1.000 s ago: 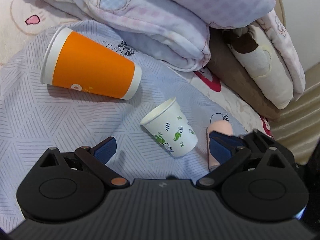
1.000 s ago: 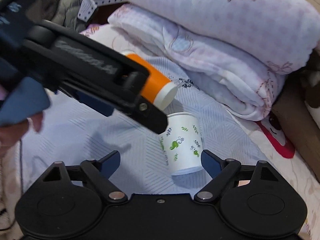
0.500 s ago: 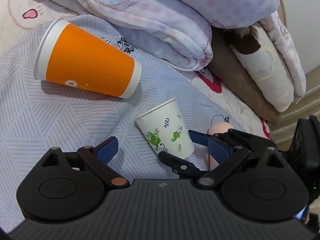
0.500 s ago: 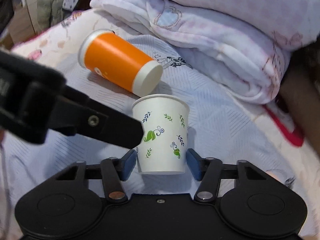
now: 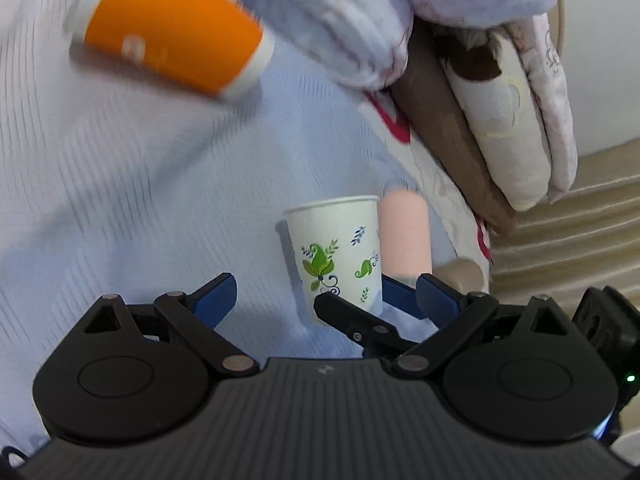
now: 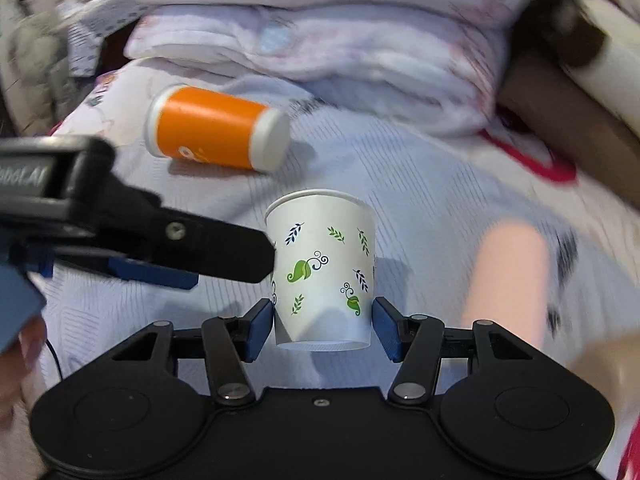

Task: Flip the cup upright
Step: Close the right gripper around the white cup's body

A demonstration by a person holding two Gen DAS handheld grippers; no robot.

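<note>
White leaf-print cup [image 6: 323,268] upright, mouth up, base off the bedsheet [image 6: 432,208], clamped low btwn blue pads of right gripper [image 6: 323,328]. Left gripper [image 5: 326,294] spread wide, holding nothing, one finger at cup's side. Orange cup [image 6: 218,133] on its side behind, near folded blankets [image 6: 320,28].

Small white paper cup [image 6: 322,270], printed with green leaves and dark blue sprigs and curls, standing upright with rolled rim at top and narrower base at bottom. Mouth open upward, interior not visible from either view. Pinched low on its wall between the two blue pads of the right gripper [image 6: 323,330], base apparently raised slightly off the pale lilac striped bed sheet [image 6: 432,208]. From the left wrist view, same cup [image 5: 340,256] seen upright, lower part hidden behind black gripper parts.
</note>
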